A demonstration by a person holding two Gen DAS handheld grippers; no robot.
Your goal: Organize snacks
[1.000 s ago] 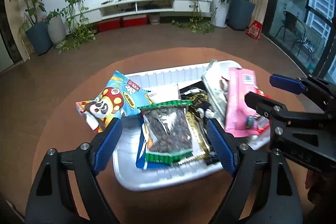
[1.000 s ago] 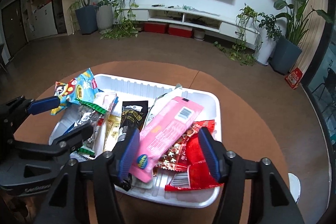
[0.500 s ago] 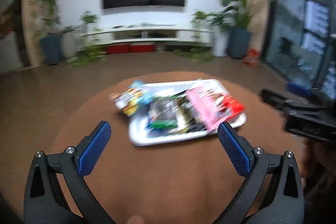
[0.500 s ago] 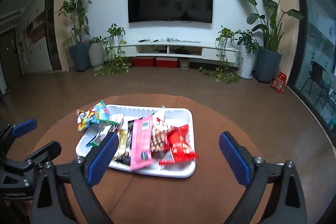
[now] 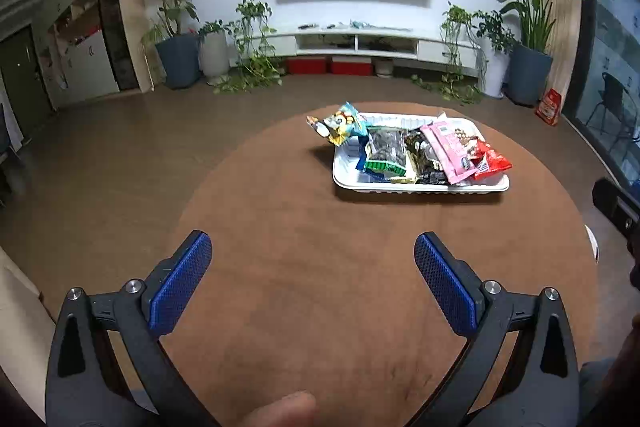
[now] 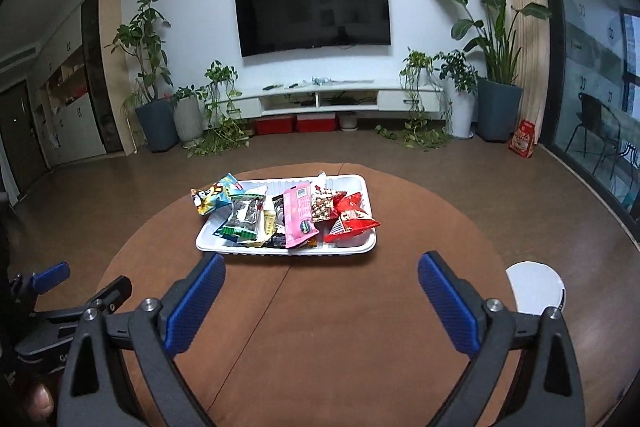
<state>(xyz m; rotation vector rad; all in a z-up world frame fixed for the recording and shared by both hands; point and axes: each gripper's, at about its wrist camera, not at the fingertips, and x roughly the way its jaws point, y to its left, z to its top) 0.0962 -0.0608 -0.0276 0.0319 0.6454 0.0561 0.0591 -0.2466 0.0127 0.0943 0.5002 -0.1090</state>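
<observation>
**Both tongs wide and empty, snacks gathered in the tray**

Seen from the right wrist, the left tongs (image 6: 86,277) are at nine o'clock, spread wide with nothing held. The cartoon packet (image 6: 212,197) overhangs the white tray's (image 6: 280,249) ten o'clock corner; should tidying go on, it is best nudged inward first. The dark green-edged packet (image 6: 244,215), pink packet (image 6: 298,213) and red packet (image 6: 352,221) are fanned across the tray at twelve o'clock on the table (image 6: 320,327). The right tongs (image 6: 320,297) are likewise fully spread and empty.
</observation>
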